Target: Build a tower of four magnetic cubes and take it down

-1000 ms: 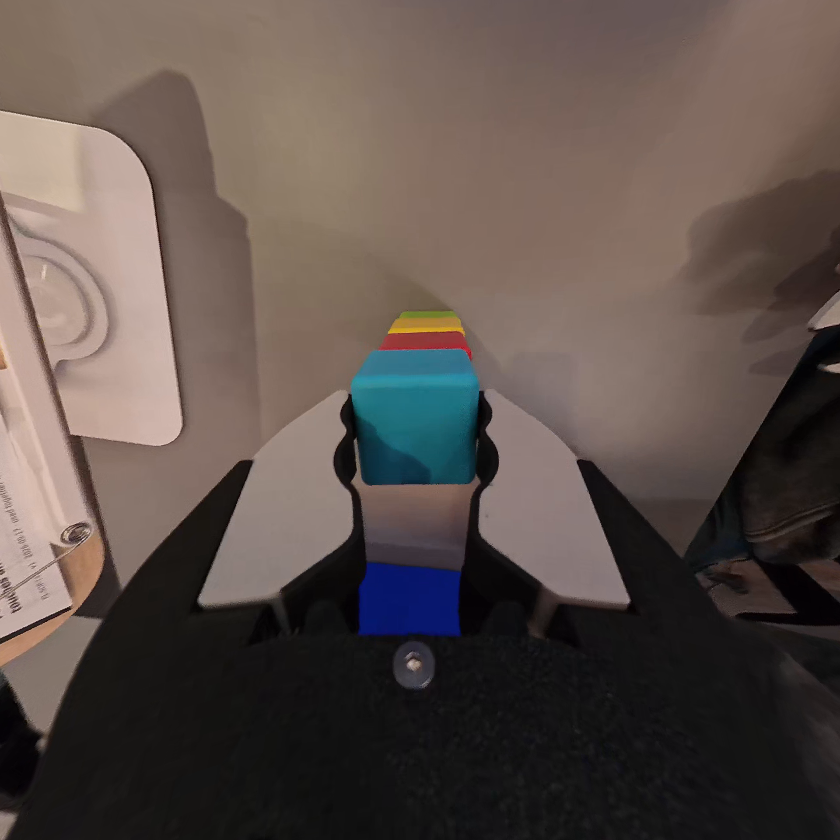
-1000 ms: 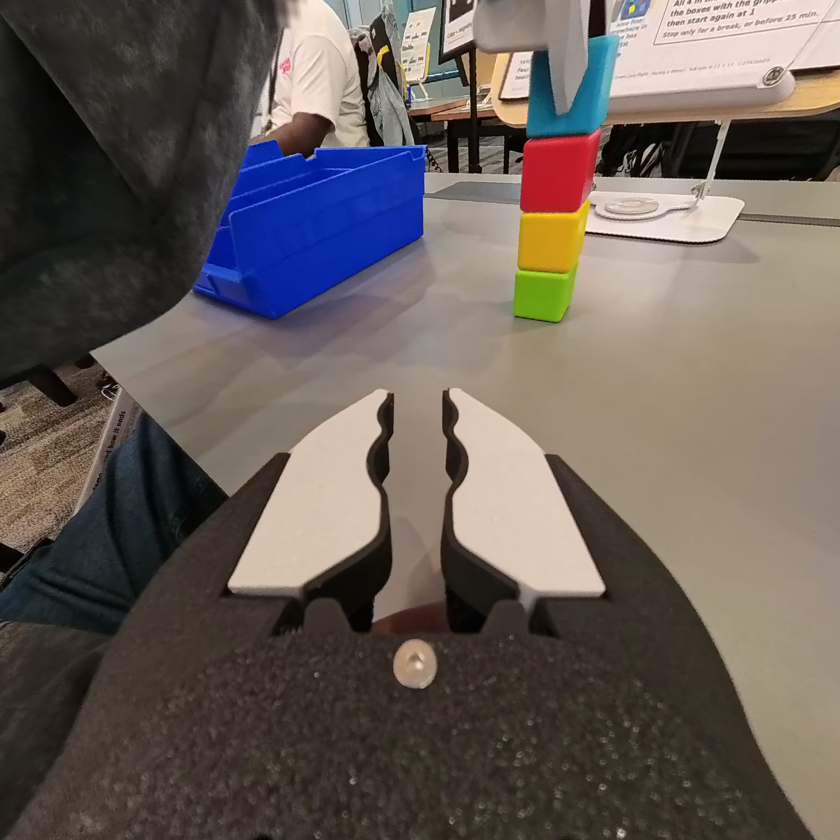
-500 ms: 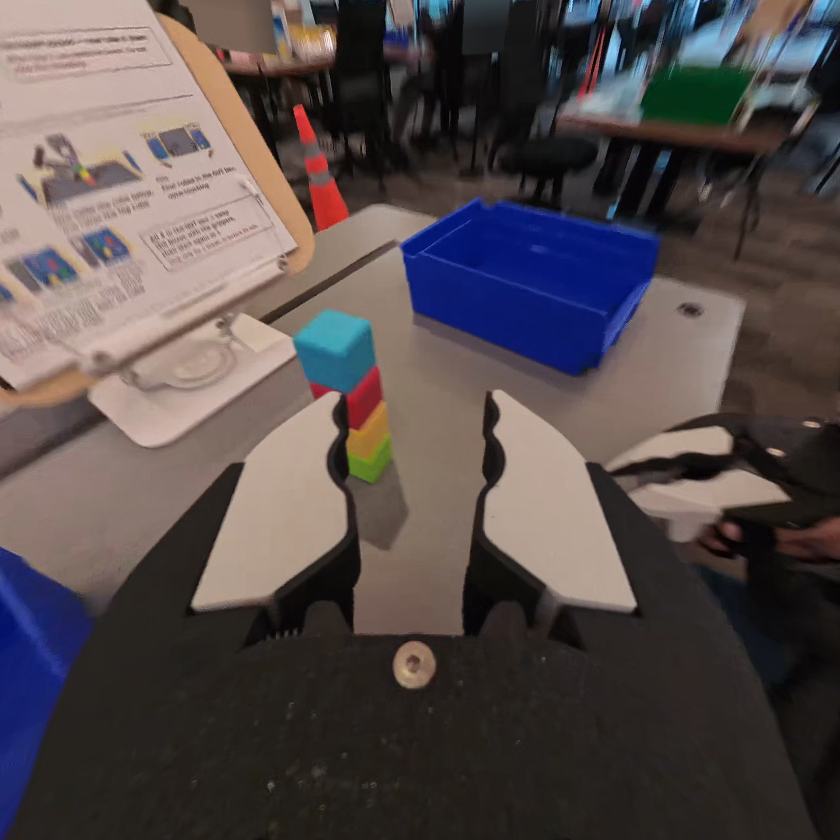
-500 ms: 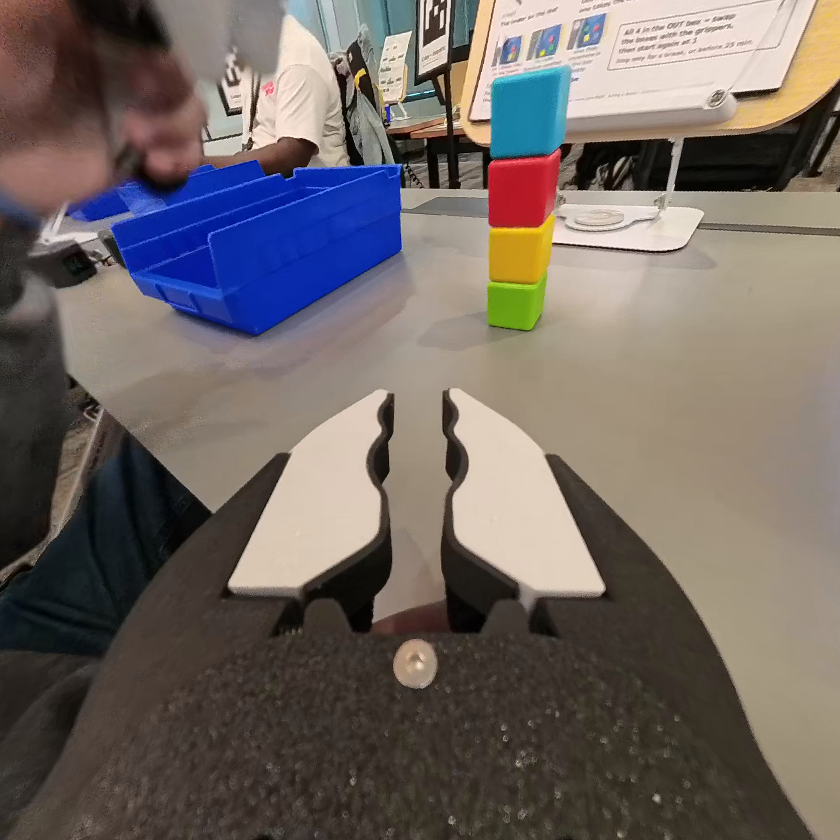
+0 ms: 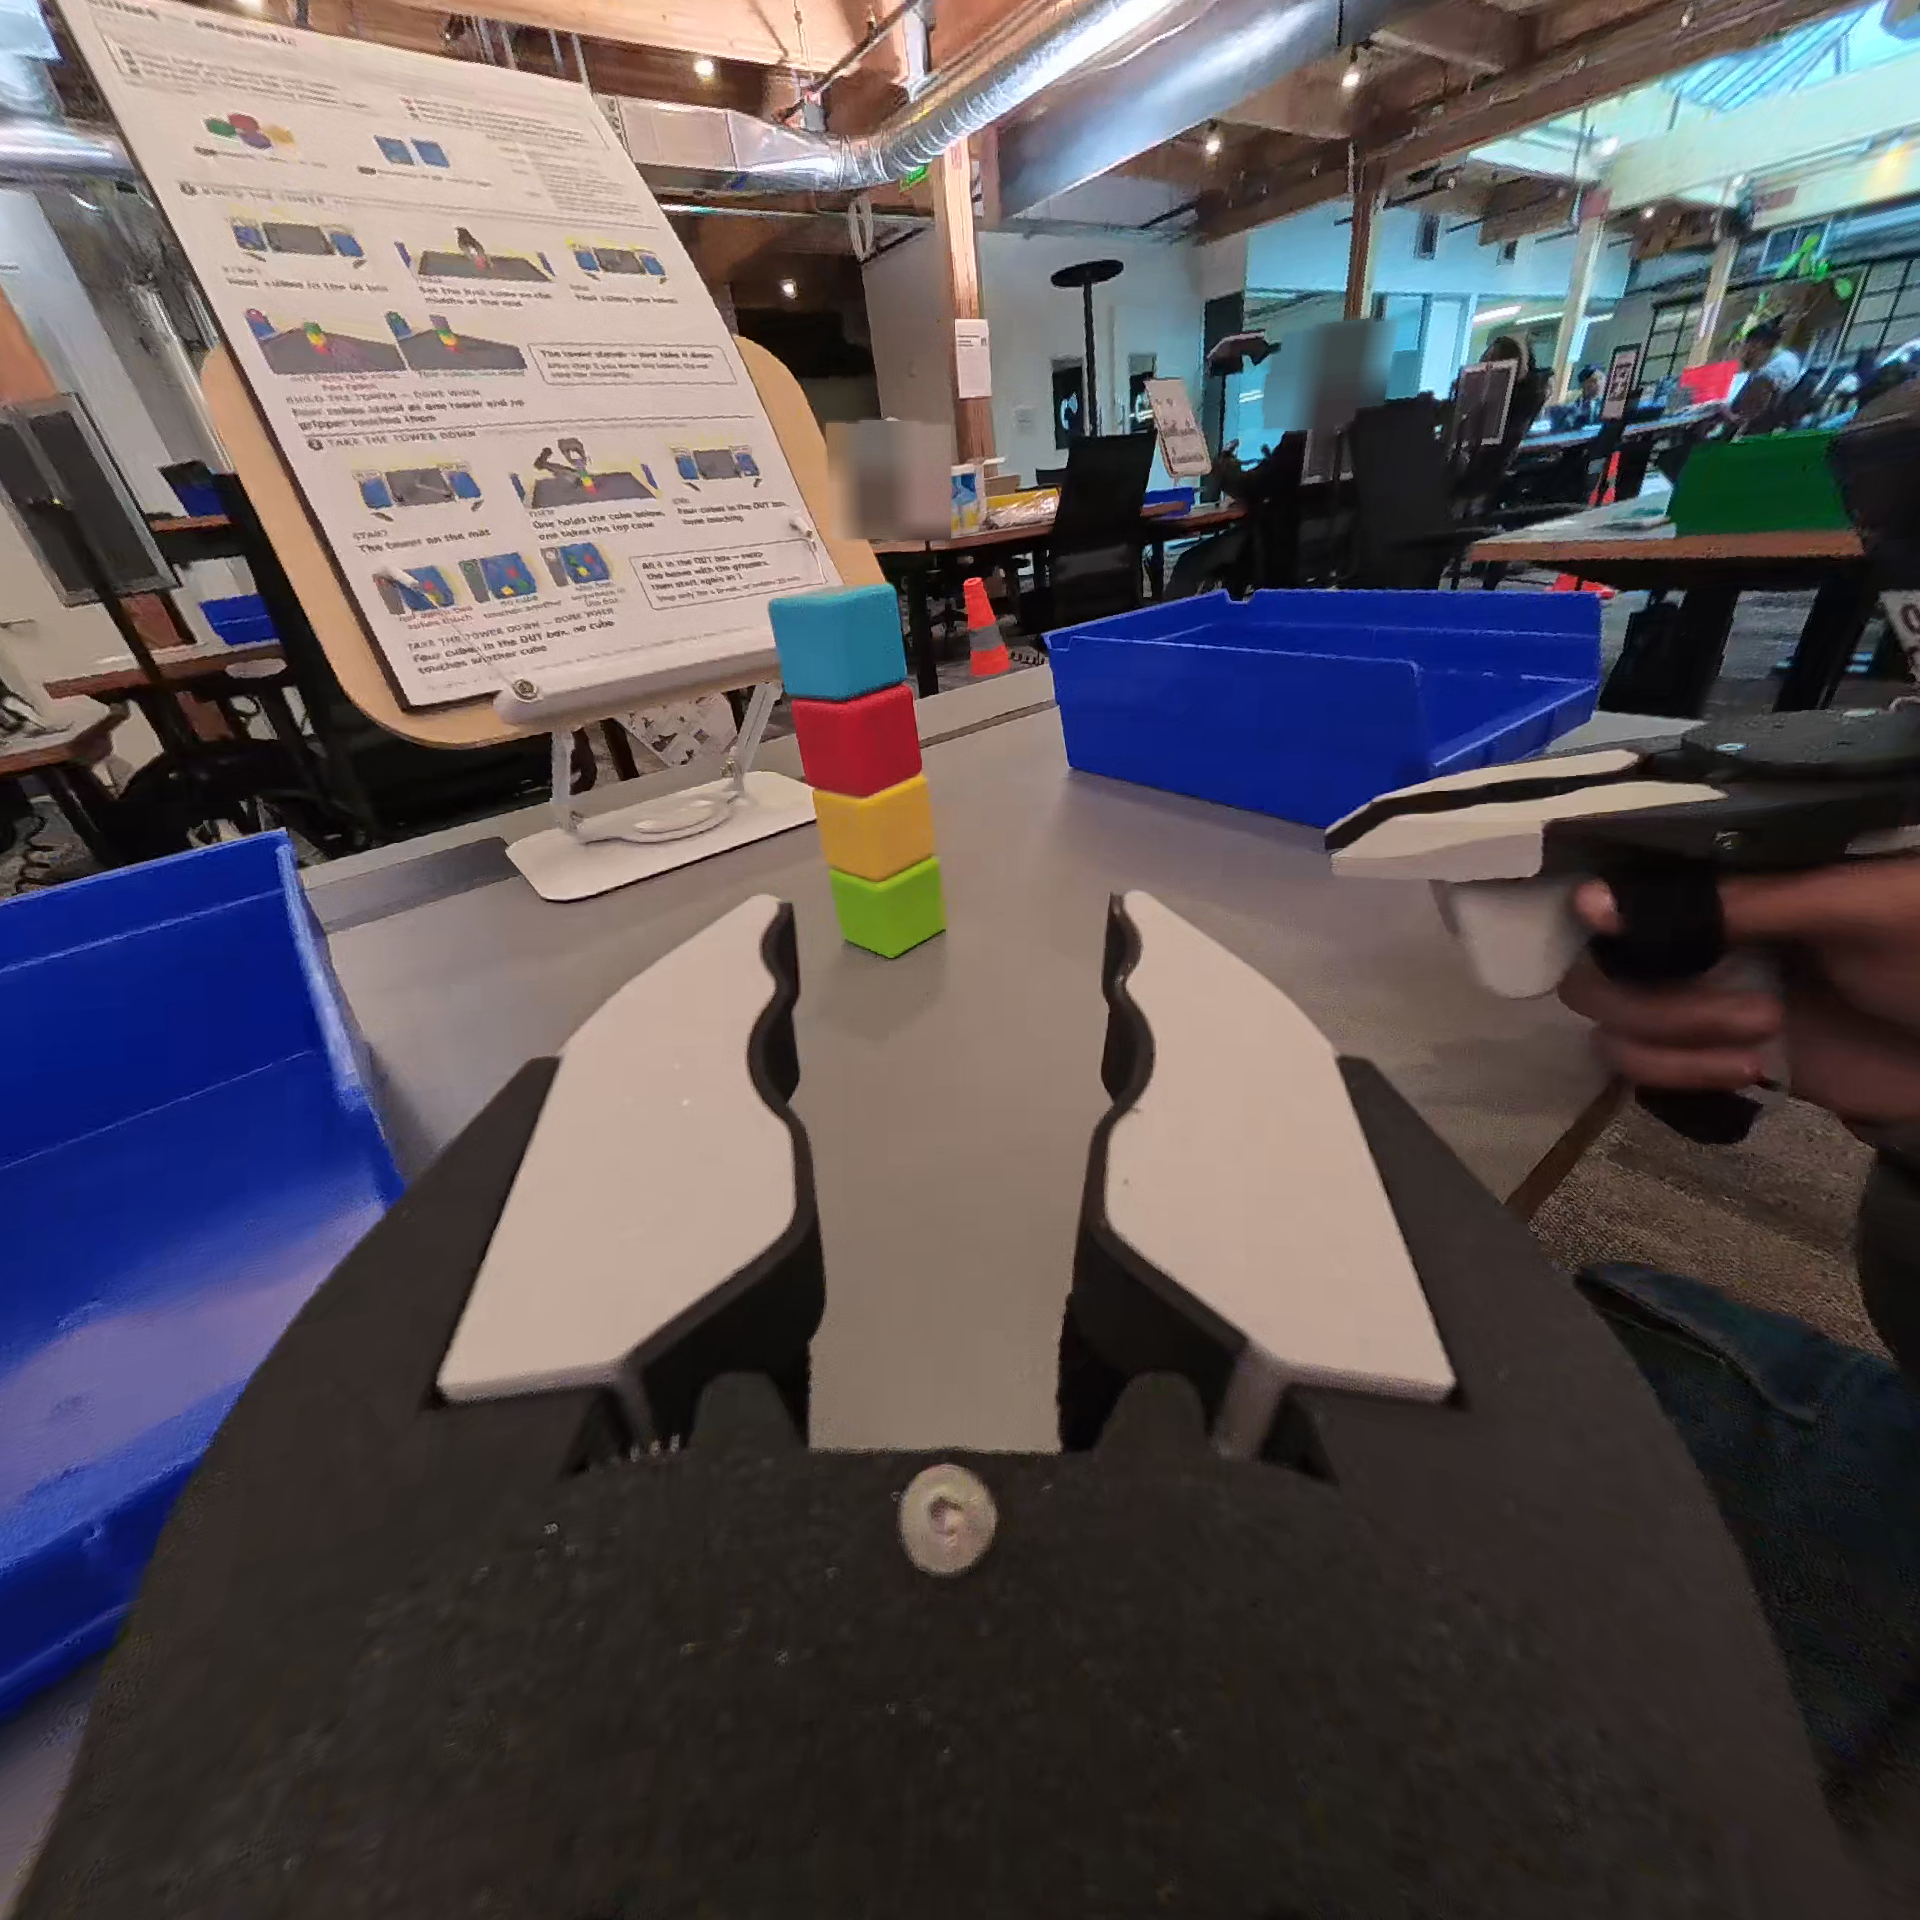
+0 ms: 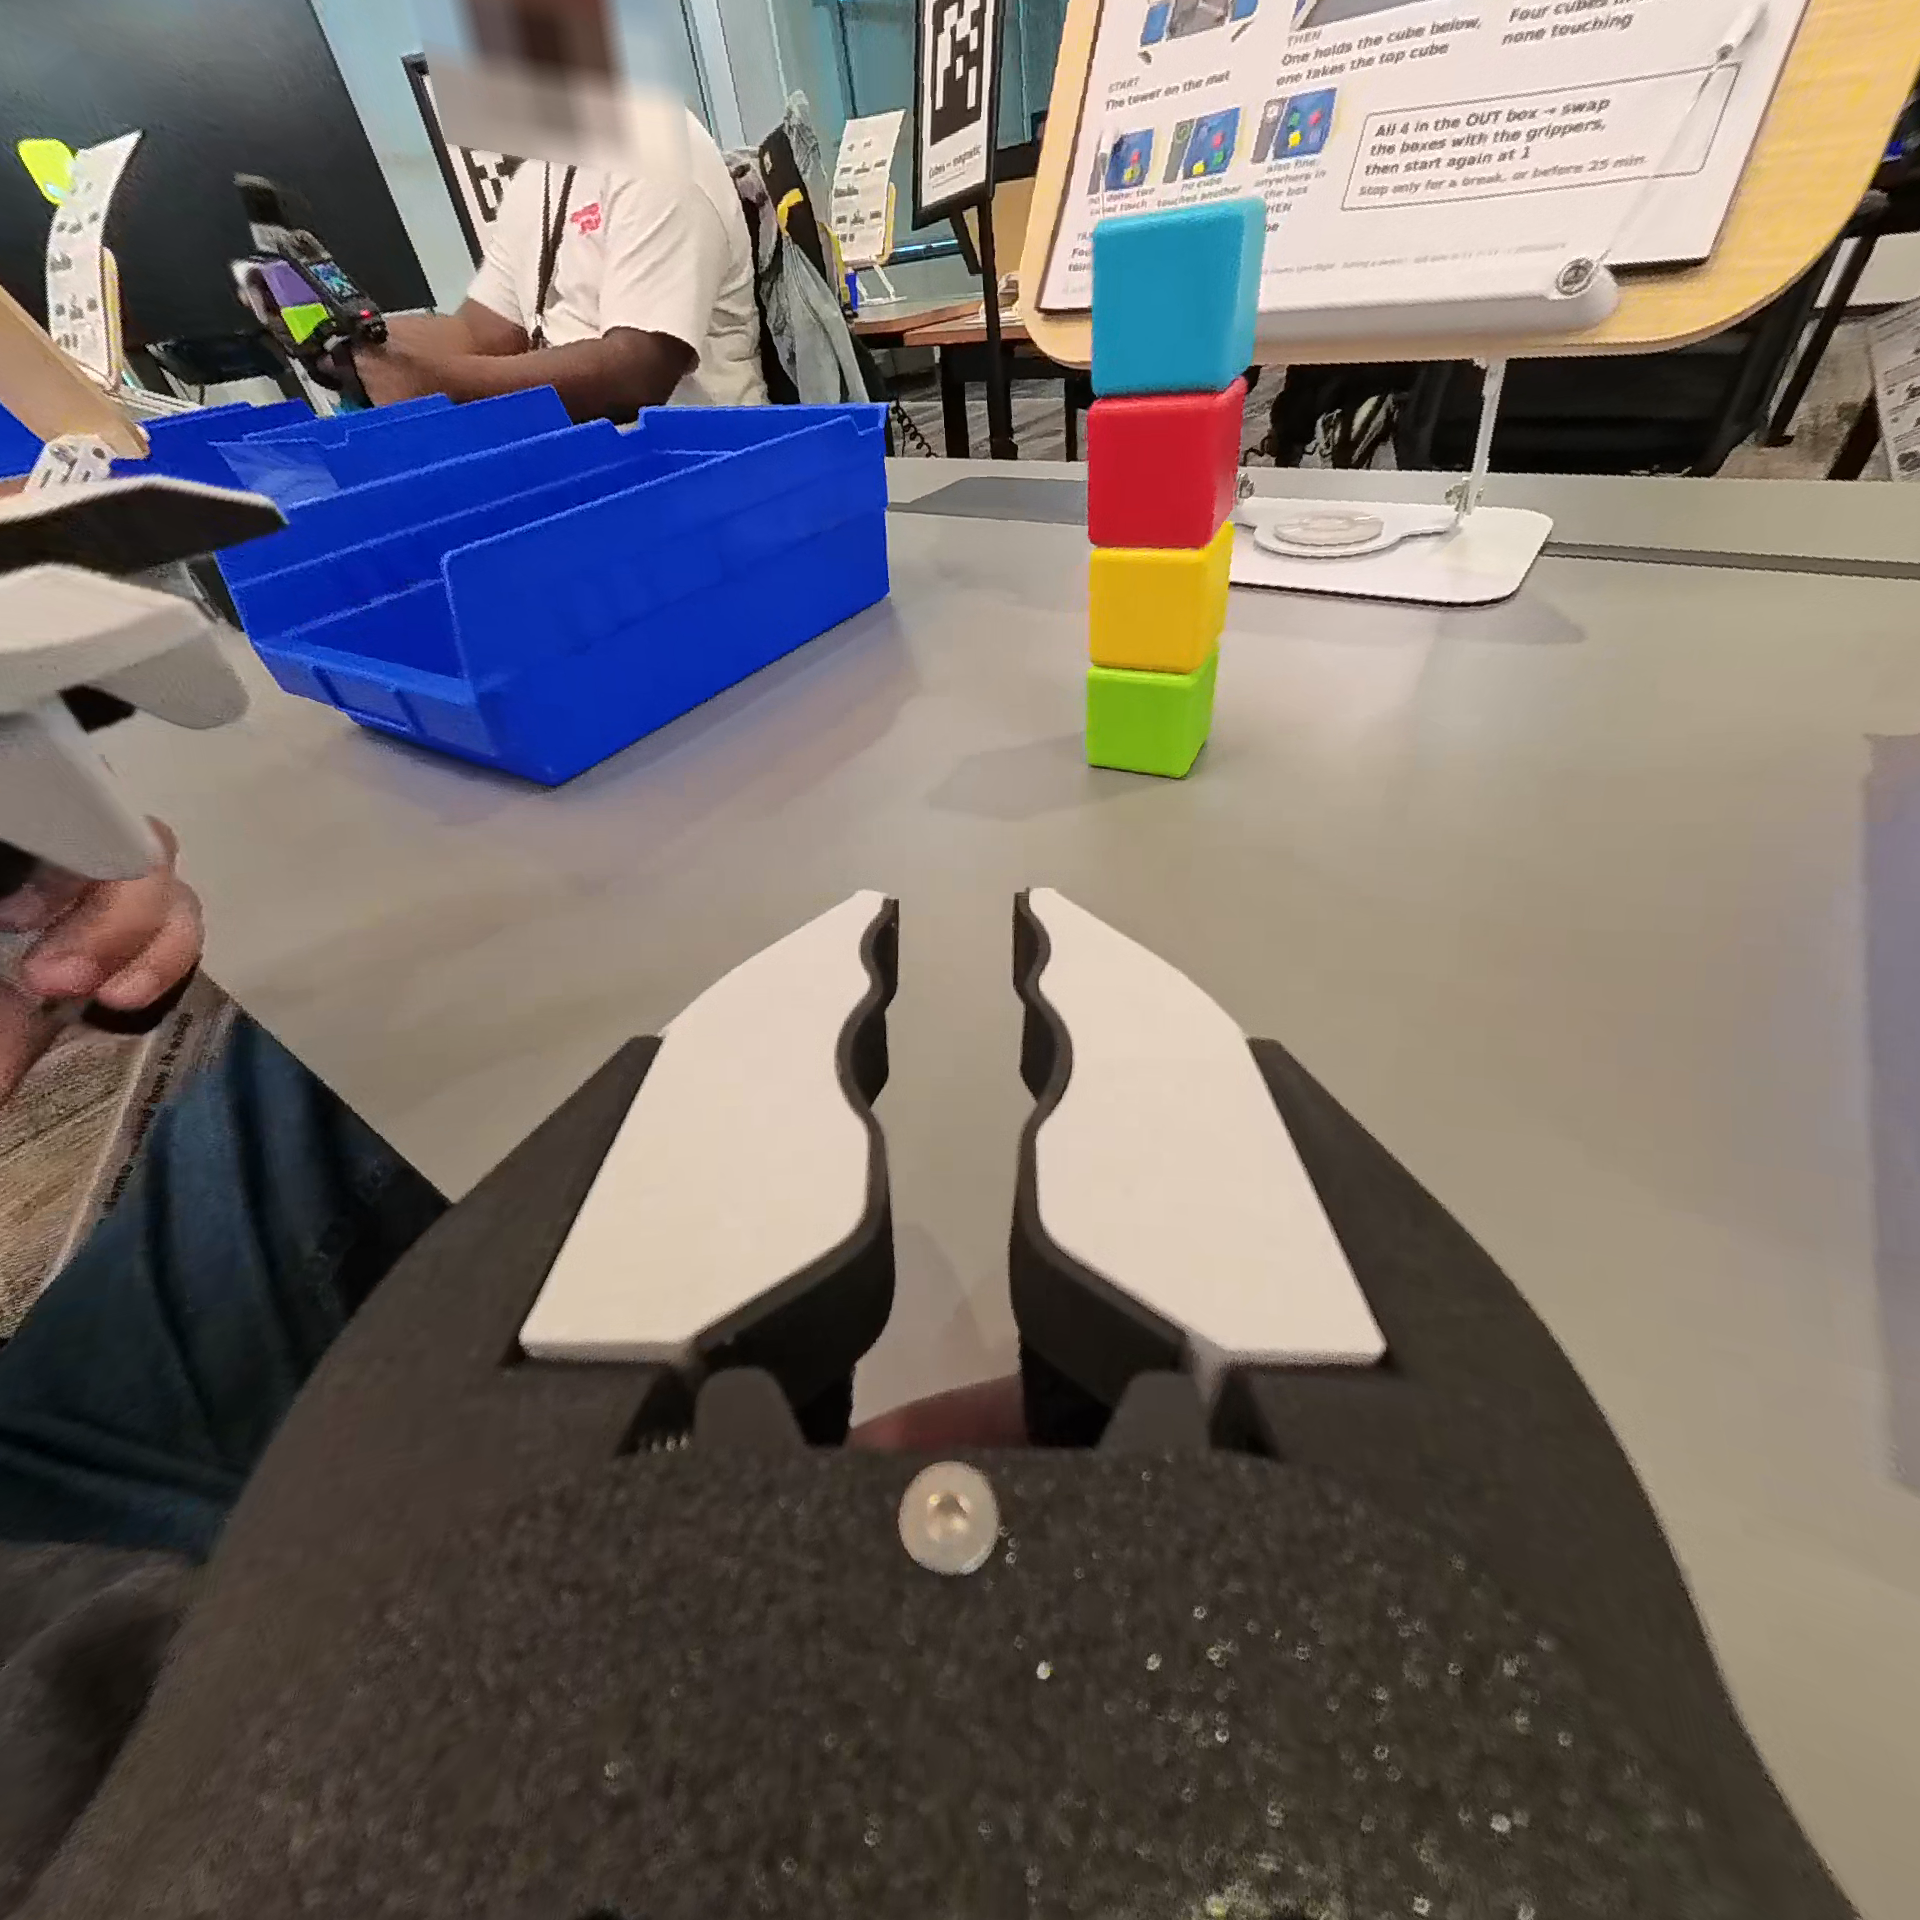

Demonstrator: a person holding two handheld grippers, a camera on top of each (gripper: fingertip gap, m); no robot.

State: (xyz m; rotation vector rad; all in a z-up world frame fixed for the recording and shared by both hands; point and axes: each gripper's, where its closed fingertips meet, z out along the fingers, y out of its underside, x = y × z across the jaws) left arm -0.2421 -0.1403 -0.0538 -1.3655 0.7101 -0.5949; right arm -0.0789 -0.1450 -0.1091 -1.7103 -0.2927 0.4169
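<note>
A tower of four smooth, rounded magnetic cubes stood on the grey tabletop (image 5: pixel 1039 1091): a green cube (image 5: pixel 889 904) at the base, a yellow cube (image 5: pixel 873 828) on it, a red cube (image 5: pixel 856 739) above, and a turquoise cube (image 5: pixel 837 640) on top. The left gripper (image 5: pixel 945 925) hung near the stack, well apart from it, jaws spread wide and empty. The right gripper (image 6: pixel 956 914) hung farther back, its jaws parted by only a narrow gap, holding nothing. A blue plastic bin (image 6: pixel 582 582) sat to the left of the tower. Building looked finished, so dismantling seemed next. That would likely call for one gripper steadying the red cube while the other pulled the turquoise cube off against the magnets.
</note>
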